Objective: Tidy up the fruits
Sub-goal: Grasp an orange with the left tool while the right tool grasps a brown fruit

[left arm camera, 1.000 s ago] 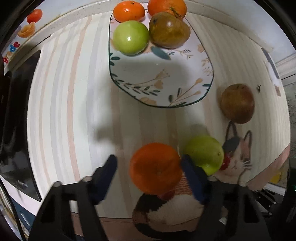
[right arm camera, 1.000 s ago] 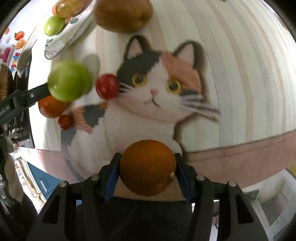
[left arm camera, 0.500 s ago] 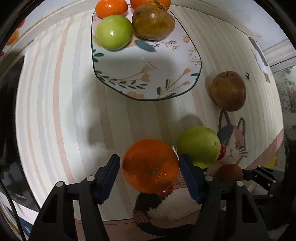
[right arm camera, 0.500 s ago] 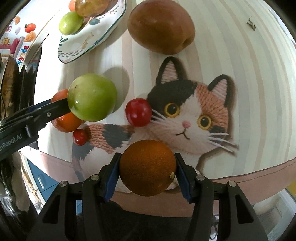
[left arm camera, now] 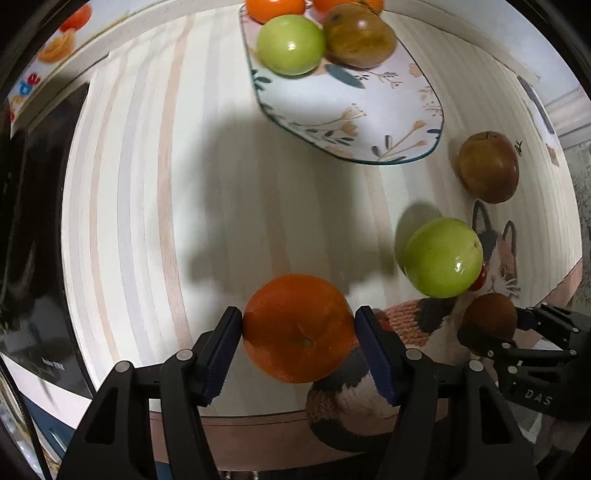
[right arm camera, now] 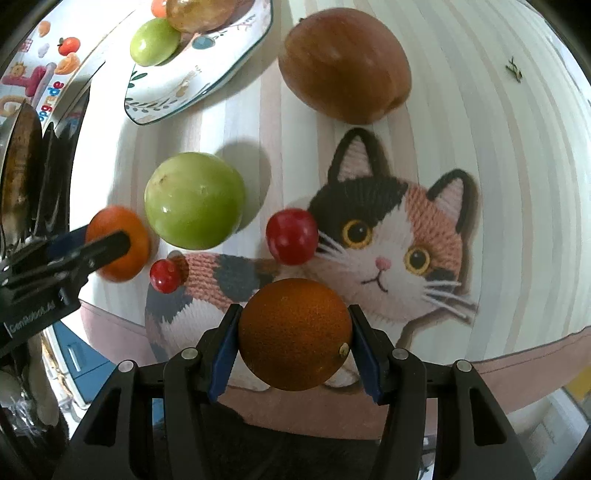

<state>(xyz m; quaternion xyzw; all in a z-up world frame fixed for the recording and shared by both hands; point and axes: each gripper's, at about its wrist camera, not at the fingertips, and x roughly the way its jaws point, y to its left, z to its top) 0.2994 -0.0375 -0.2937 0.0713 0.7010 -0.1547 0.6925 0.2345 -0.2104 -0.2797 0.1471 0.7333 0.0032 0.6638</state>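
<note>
My left gripper [left arm camera: 298,332] is shut on an orange [left arm camera: 297,328], held just above the striped cloth; it also shows in the right wrist view [right arm camera: 118,248]. My right gripper [right arm camera: 294,336] is shut on a dark brown-orange fruit [right arm camera: 294,334], seen in the left wrist view [left arm camera: 489,316] at the right. A floral plate [left arm camera: 369,110] at the back holds a green fruit [left arm camera: 290,45], a brown fruit [left arm camera: 359,35] and oranges. A loose green fruit [left arm camera: 442,257] and a brown fruit [left arm camera: 488,167] lie on the cloth to the right.
Two small red fruits [right arm camera: 291,236] [right arm camera: 164,275] lie on the cat picture [right arm camera: 388,236] of the cloth. A dark appliance [left arm camera: 26,229] stands at the left edge. The table's front edge [left arm camera: 258,421] runs below my fingers. A wall is behind the plate.
My left gripper has closed on the orange and lifted it slightly, shifting left. My right gripper has moved forward over the cat picture with its fruit still held.
</note>
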